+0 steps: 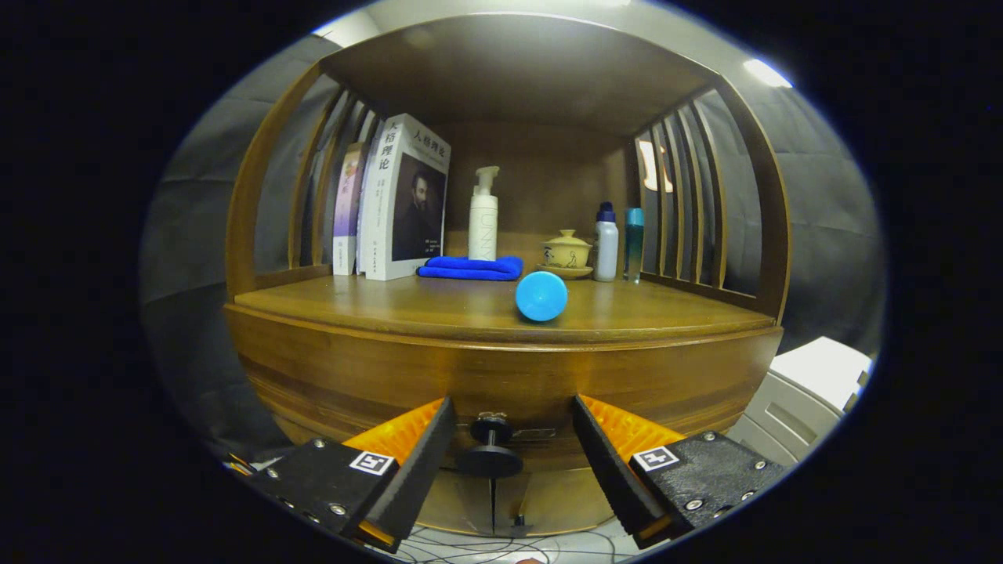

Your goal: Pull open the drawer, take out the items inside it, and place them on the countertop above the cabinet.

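Gripper view looks straight at a wooden cabinet (pixel 501 376). Nearest of all is the gripper (pixel 511 435), and its two fingers are spread wide apart. It holds nothing. Between the fingers sits the drawer knob (pixel 490 448), small, round and dark. The knob is in the gap, but neither finger touches it. So the gripper is released, lined up to close on the knob.

Just behind the knob is the drawer front (pixel 501 392), a curved wooden band under the top. It looks shut, because I see no gap and nothing of the inside. The things in the drawer are hidden, so I cannot tell what they are.

I think the task is near its start. The drawer is not pulled open yet. Next the fingers need to squeeze the knob and pull it toward the near side. After that, the things inside must come out and go up on top.

Above the drawer is the desk (pixel 376 309), the flat wooden top of the cabinet. A blue ball (pixel 541 296) rests near its front edge, a little to the right. I cannot tell where it came from.

Farther back lies a folded blue cloth (pixel 471 268), with a white pump bottle (pixel 483 215) standing just behind it. Some books (pixel 400 200) stand on the far left. On the far right are a little lidded cup (pixel 566 252) and two small bottles (pixel 605 243).
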`<move>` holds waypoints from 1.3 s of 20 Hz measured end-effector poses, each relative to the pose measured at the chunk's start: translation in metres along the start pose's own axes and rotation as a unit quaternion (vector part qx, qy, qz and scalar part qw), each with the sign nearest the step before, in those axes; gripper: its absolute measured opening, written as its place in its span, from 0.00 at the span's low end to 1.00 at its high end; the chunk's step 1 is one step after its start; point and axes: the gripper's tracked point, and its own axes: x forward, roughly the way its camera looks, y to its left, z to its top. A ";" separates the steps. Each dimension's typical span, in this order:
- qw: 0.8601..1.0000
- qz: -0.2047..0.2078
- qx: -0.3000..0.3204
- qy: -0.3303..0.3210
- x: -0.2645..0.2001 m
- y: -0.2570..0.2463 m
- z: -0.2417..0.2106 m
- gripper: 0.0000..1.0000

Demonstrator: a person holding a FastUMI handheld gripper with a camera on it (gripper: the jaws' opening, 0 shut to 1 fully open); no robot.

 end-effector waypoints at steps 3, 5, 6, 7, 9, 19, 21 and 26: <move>1.000 0.013 0.017 -0.011 -0.019 -0.003 0.013 0.96; 0.999 0.015 0.026 -0.028 -0.039 -0.011 0.026 0.96; 0.999 0.018 0.029 -0.034 -0.051 -0.016 0.032 0.96; 0.998 0.018 0.033 -0.040 -0.063 -0.021 0.037 0.96; 0.998 0.017 0.045 -0.050 -0.086 -0.034 0.045 0.95; 0.996 -0.002 0.062 -0.060 -0.163 -0.088 0.033 0.95; 0.996 -0.003 0.056 -0.063 -0.174 -0.091 0.028 0.95; 0.997 0.007 0.053 -0.063 -0.193 -0.087 0.021 0.95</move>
